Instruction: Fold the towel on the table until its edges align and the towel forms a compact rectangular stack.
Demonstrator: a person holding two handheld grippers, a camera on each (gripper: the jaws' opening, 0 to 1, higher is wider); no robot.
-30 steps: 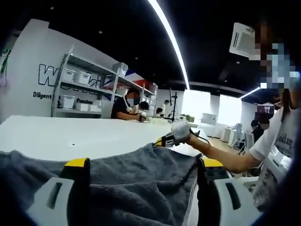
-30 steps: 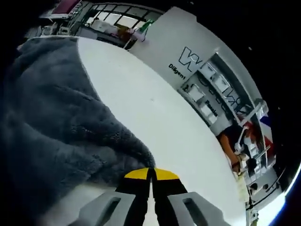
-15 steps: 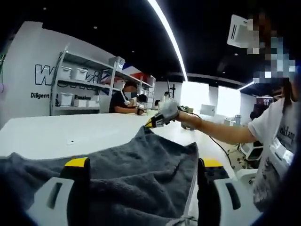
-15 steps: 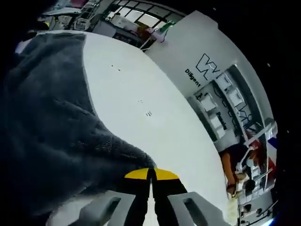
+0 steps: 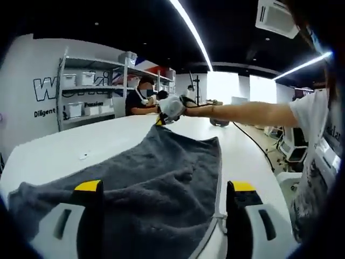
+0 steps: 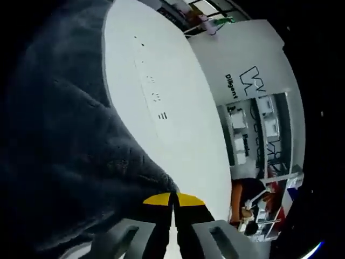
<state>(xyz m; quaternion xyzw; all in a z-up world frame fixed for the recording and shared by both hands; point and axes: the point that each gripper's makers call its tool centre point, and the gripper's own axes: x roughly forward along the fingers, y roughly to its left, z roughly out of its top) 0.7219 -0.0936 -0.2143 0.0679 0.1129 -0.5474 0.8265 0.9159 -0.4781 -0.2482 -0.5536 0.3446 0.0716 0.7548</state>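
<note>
The right gripper (image 6: 173, 200), yellow-tipped with pale grey arms, has its jaws pressed together on a corner of the dark grey terry towel (image 5: 156, 178); in the left gripper view it (image 5: 168, 110) sits at the end of the person's outstretched arm, holding the far corner just above the white table (image 5: 81, 145). That reach looks meant to draw the cloth out flat and long, so its edges can be matched for a fold. The left gripper (image 5: 164, 189) has its jaws standing wide apart, with the near end of the towel lying loosely between them and nothing pinched; it seems placed to take the near edge next. The towel lies spread on the table, stretched from the near edge towards the raised far corner. Its right hem (image 5: 218, 178) runs fairly straight, with a small tag near the right jaw, while its left side sags in soft wrinkles. Bare tabletop lies open to the left and beyond the far corner, which leaves good room to carry that corner over. White shelving with storage boxes (image 5: 89, 94) and seated people stand well apart behind.
</note>
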